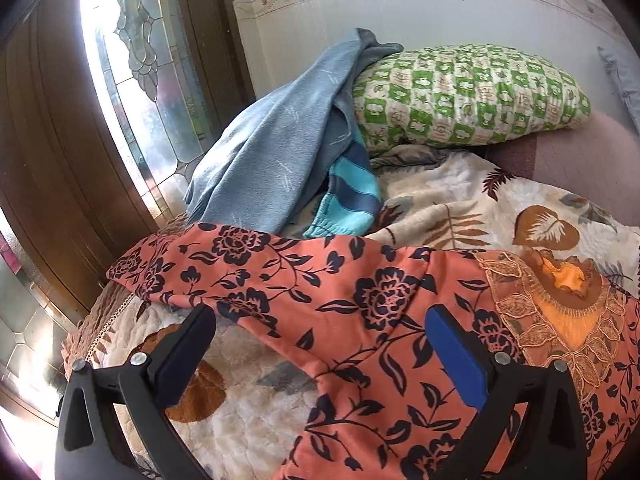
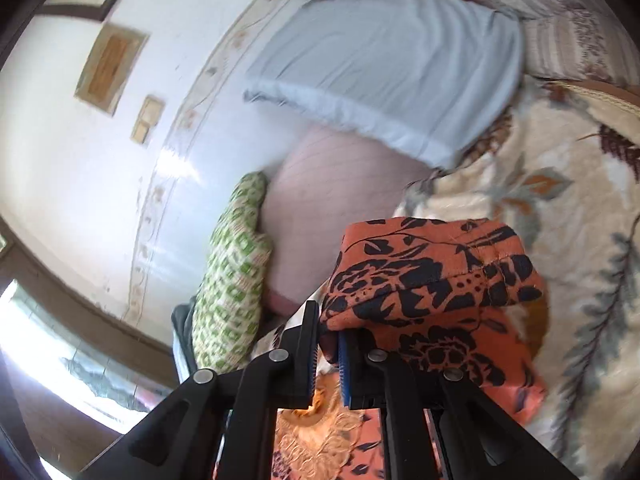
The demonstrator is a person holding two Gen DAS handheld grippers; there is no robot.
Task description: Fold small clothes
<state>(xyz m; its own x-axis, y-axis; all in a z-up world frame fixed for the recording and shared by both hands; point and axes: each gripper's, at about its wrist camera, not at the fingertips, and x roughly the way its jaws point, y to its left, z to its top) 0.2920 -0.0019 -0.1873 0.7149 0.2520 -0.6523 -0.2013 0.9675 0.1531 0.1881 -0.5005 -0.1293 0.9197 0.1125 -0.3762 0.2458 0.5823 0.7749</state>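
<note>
An orange garment (image 1: 360, 312) with dark flowers and a gold embroidered neckline (image 1: 560, 320) lies spread on the bed. My left gripper (image 1: 320, 320) hovers open just above its sleeve, the fabric passing between and under the fingers without being pinched. In the right wrist view, my right gripper (image 2: 328, 328) is shut on a bunched fold of the same orange garment (image 2: 432, 276), lifted off the blanket and draped over the fingertips. The neckline embroidery (image 2: 316, 440) shows beneath the jaws.
A cream leaf-print blanket (image 1: 460, 200) covers the bed. A blue cloth pile (image 1: 272, 152) with a striped piece and a green checked pillow (image 1: 468, 96) lie at the far end by the wall. A wooden door with glass (image 1: 132, 60) stands left. A grey pillow (image 2: 380, 80) lies beyond.
</note>
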